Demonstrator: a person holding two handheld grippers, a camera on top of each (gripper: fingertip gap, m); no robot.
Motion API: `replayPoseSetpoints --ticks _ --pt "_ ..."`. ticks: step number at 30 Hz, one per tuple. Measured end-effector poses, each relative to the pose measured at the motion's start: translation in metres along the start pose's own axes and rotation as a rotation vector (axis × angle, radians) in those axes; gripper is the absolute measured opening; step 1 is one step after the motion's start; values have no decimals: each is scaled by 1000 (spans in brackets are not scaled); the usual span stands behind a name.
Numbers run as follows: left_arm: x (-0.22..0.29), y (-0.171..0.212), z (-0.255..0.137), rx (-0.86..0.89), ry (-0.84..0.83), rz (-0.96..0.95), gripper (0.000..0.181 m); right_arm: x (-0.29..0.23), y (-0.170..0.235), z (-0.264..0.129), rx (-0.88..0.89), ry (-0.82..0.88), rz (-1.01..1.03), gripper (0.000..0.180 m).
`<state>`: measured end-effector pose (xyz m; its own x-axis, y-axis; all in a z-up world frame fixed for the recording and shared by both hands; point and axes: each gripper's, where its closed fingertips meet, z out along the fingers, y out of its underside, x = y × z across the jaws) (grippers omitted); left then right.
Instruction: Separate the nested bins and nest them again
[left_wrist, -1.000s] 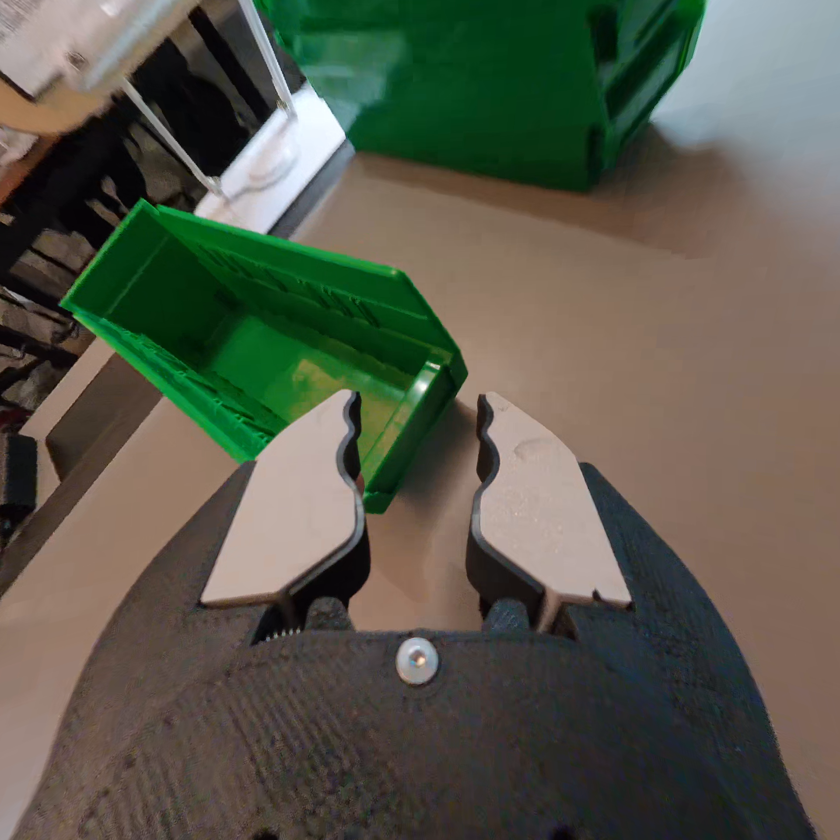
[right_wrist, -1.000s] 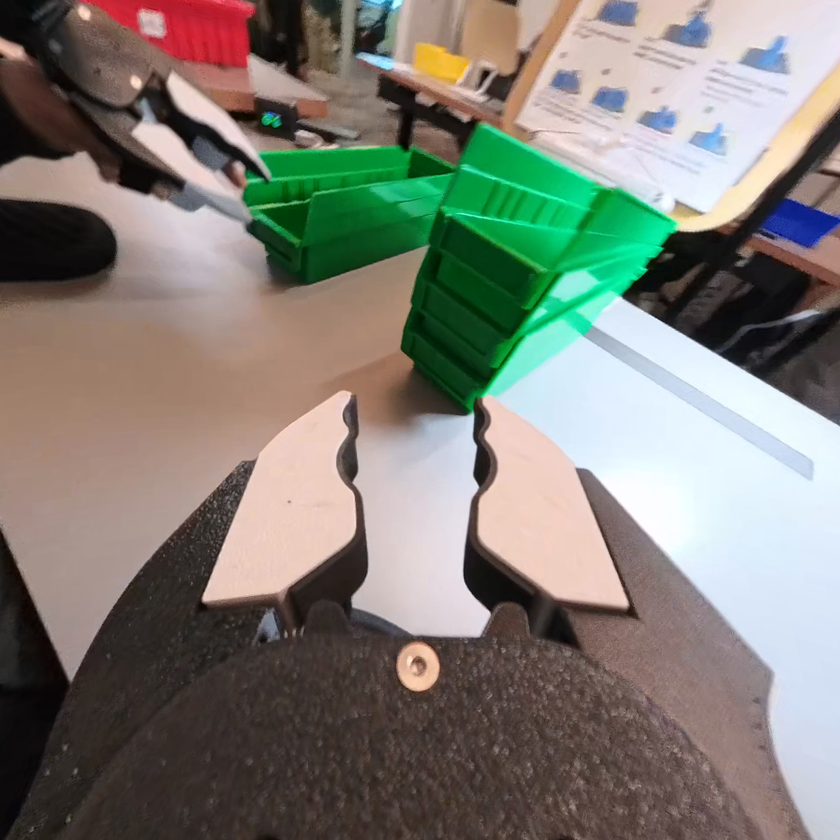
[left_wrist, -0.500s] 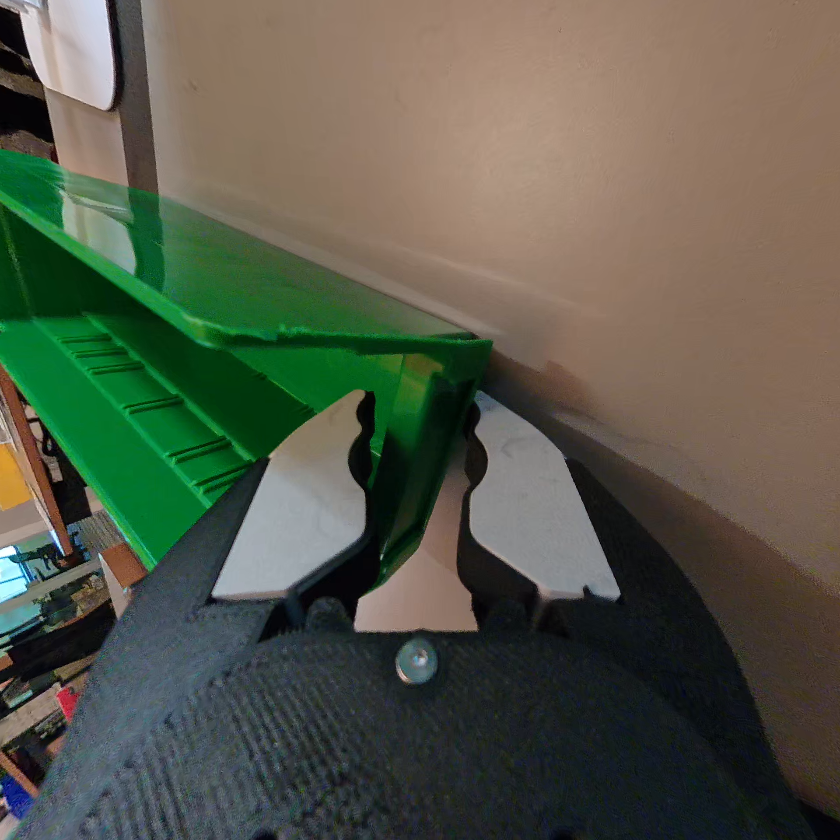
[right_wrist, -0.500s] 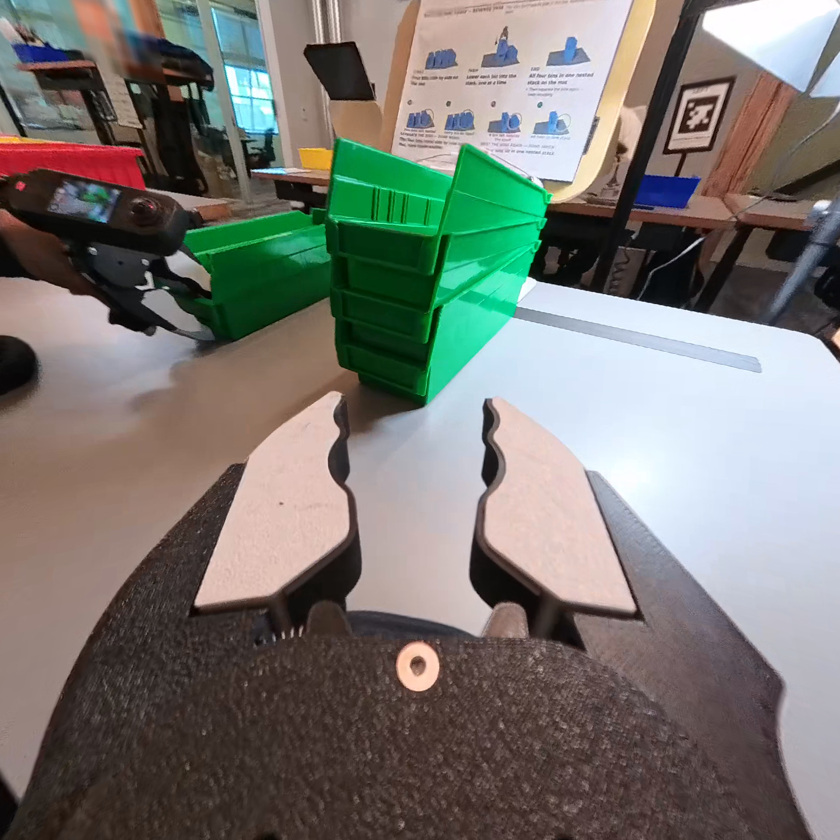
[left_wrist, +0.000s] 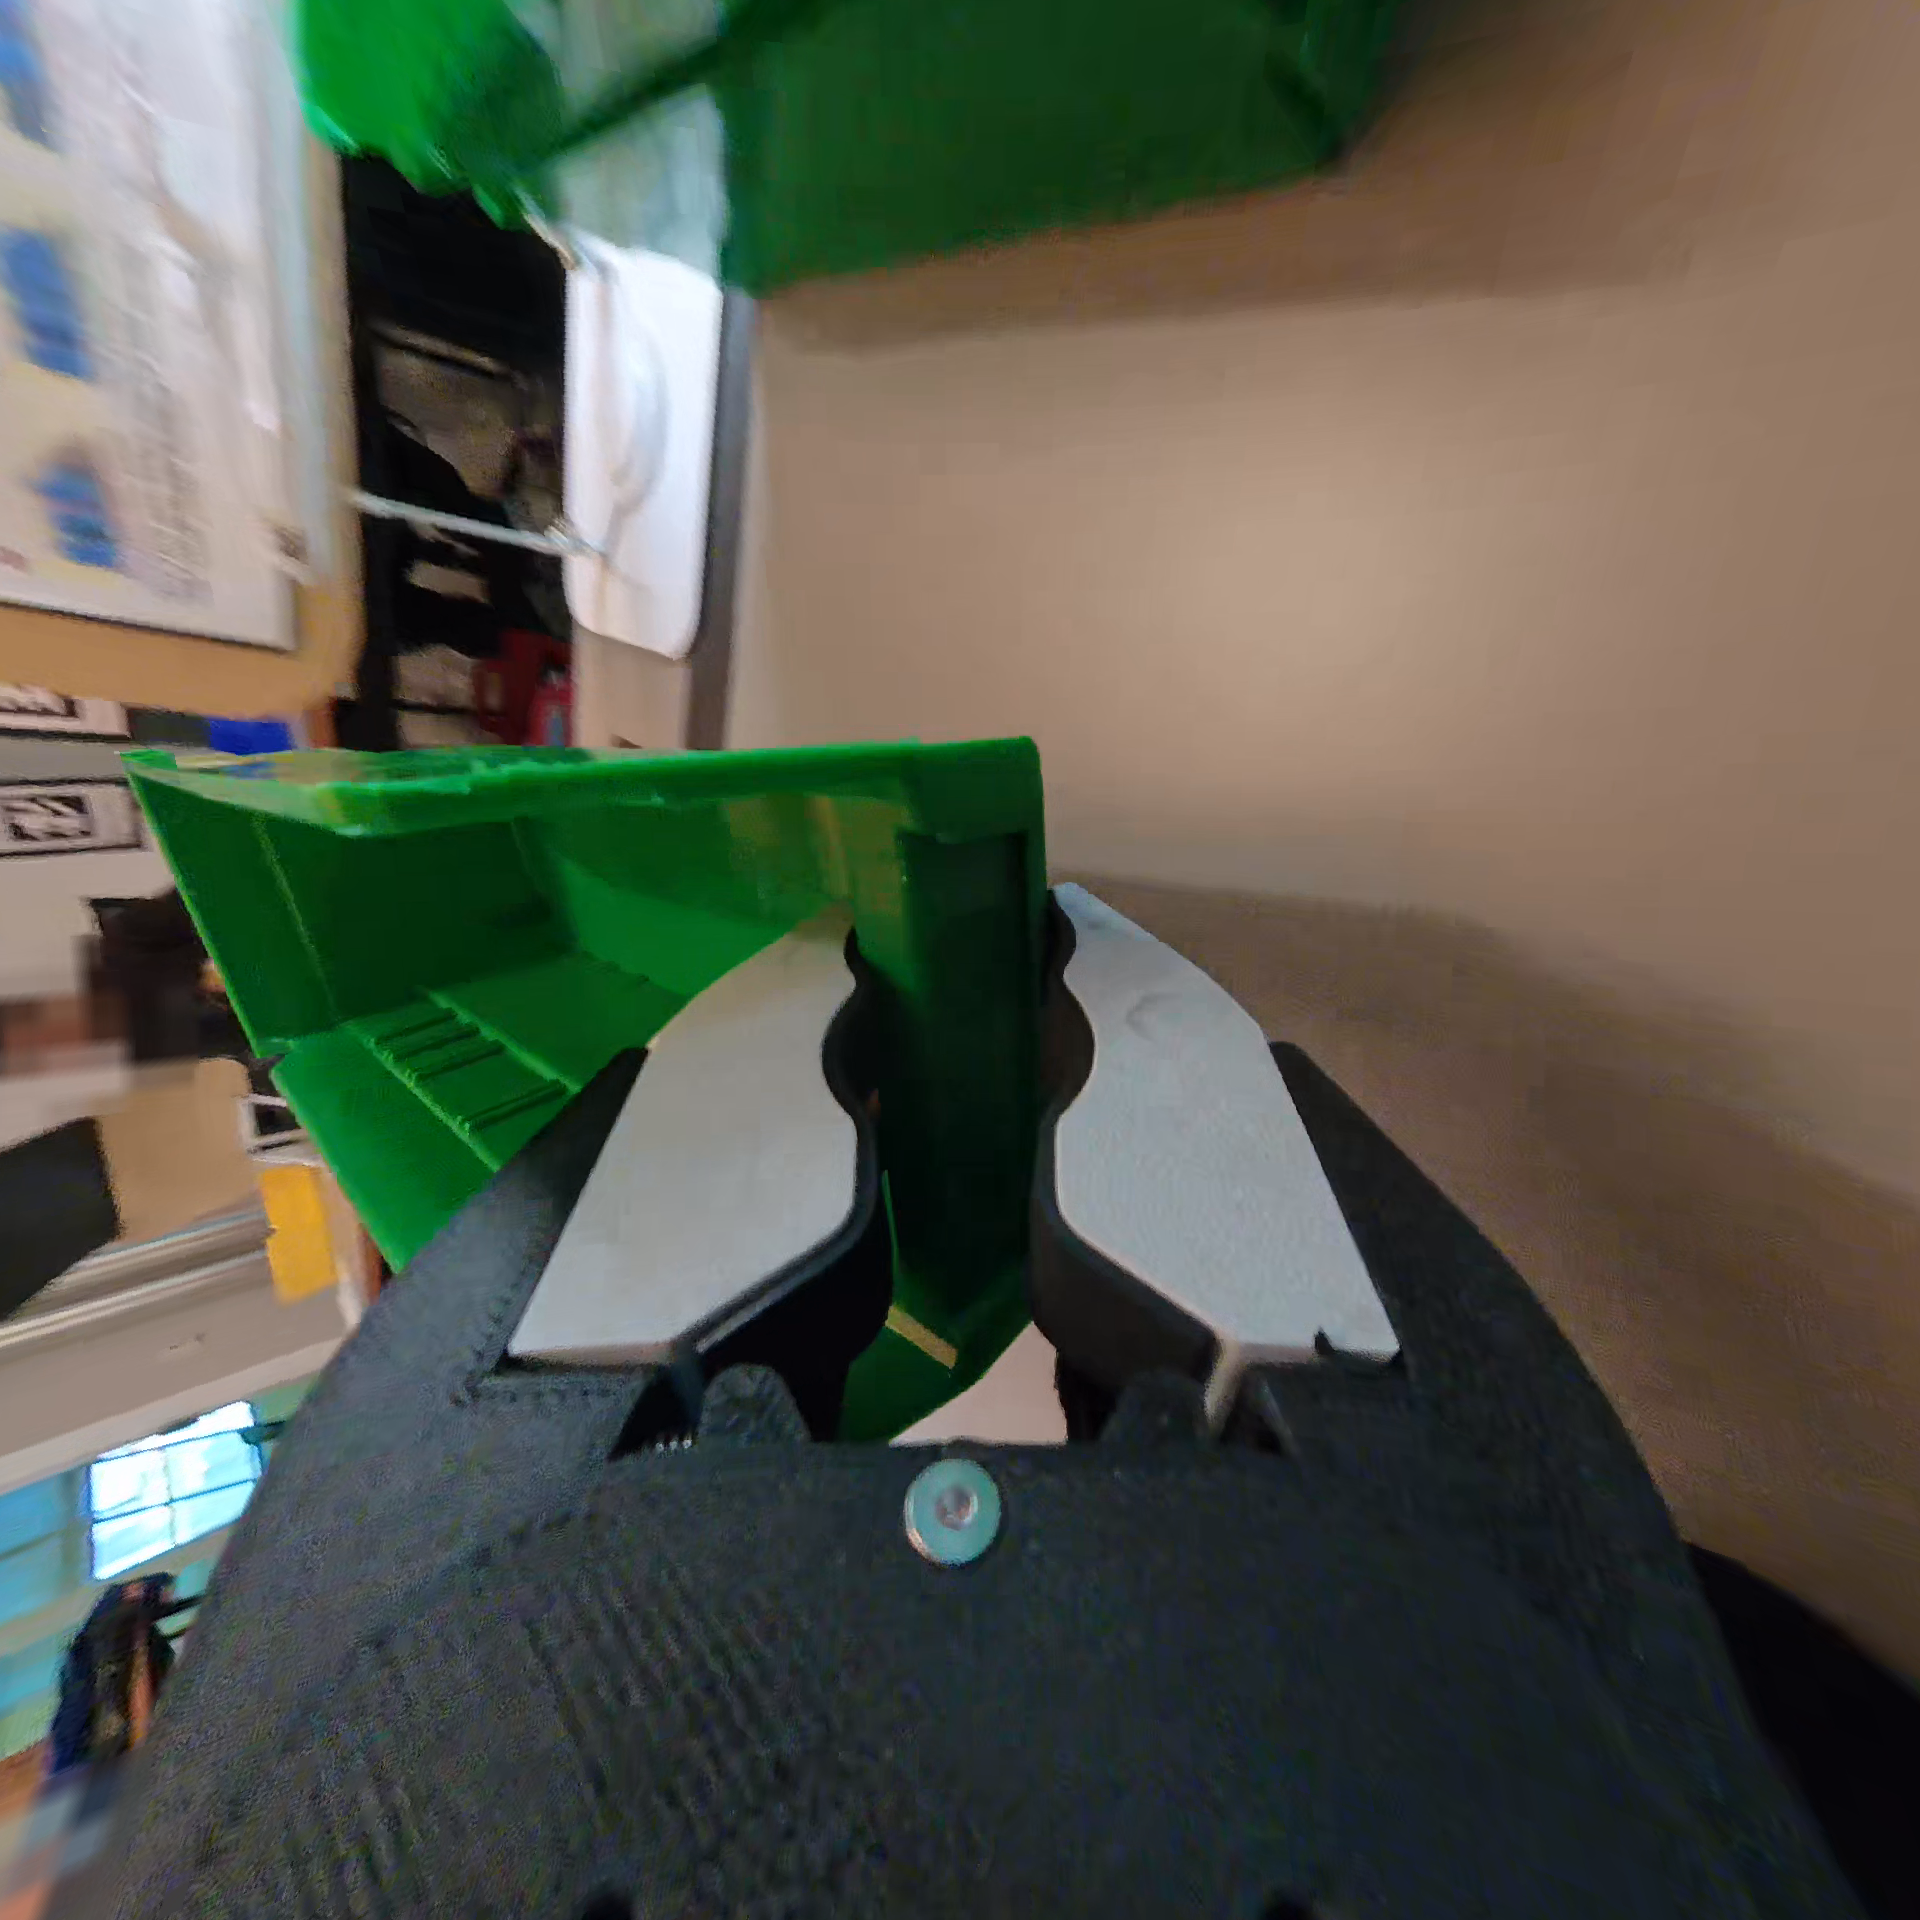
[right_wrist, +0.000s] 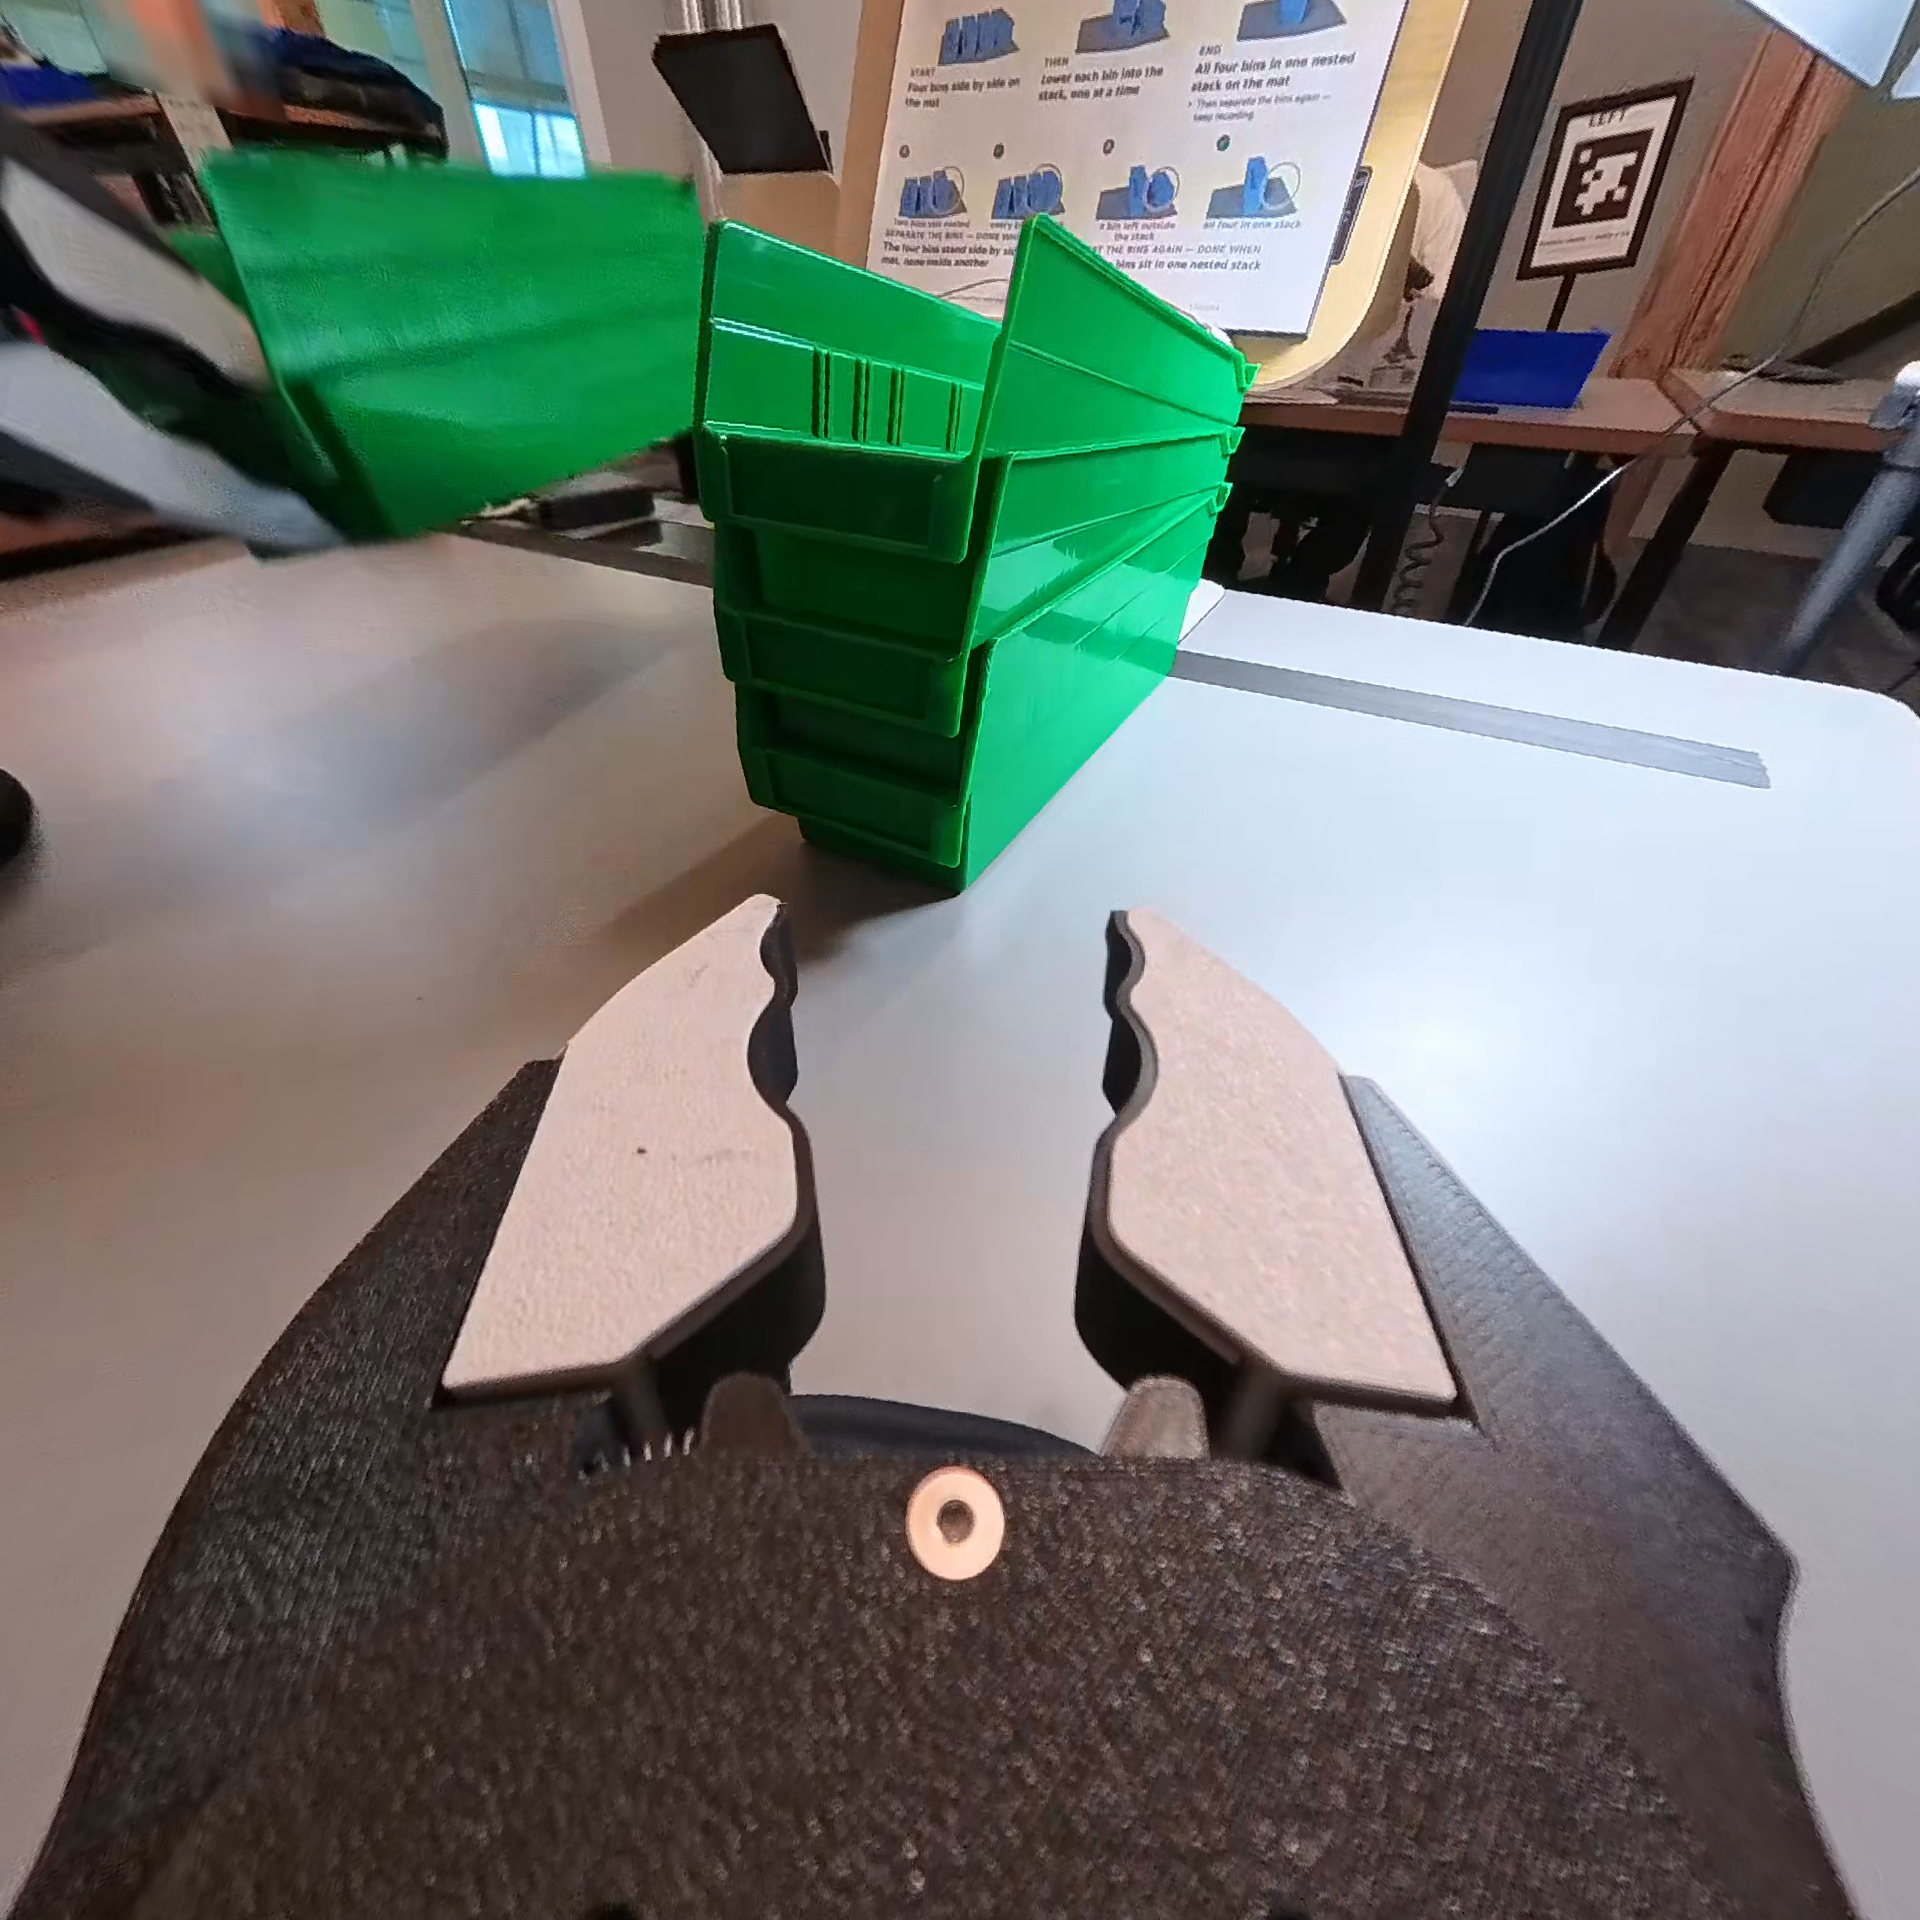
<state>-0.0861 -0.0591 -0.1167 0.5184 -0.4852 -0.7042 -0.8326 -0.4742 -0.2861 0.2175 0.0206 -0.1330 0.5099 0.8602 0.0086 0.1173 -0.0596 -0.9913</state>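
Green bin (left_wrist: 582, 966) — now lifted off the surface (right_wrist: 1455, 935), left tool (left_wrist: 951, 1039) pinching its end wall — is swinging toward the nested stack (right_wrist: 935, 582); right tool (right_wrist: 945, 935) is waiting spread, empty, before it.

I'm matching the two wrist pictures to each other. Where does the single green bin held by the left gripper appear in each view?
Left wrist view: the held bin fills centre left, its end wall clamped in the left gripper.
Right wrist view: the same bin is blurred at upper left, off the table.
Shared landmark: the nested stack of bins, at the top edge of the left wrist view.
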Motion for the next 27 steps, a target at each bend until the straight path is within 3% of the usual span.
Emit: replayPoseSetpoints --ticks 7,13,20,27 --pt "-64 -121 -75 140 -40 106 28 -1 2 1 -8 -21 19 56" --pt "-74 -196 -56 62 50 198 28 -1 2 1 -4 -33 24 55" --pt "-51 -226 2 -58 170 207 29 -2 1 -1 10 -43 29 55" --pt "-29 -221 45 -90 187 202 31 0 -1 -3 28 -41 43 53"
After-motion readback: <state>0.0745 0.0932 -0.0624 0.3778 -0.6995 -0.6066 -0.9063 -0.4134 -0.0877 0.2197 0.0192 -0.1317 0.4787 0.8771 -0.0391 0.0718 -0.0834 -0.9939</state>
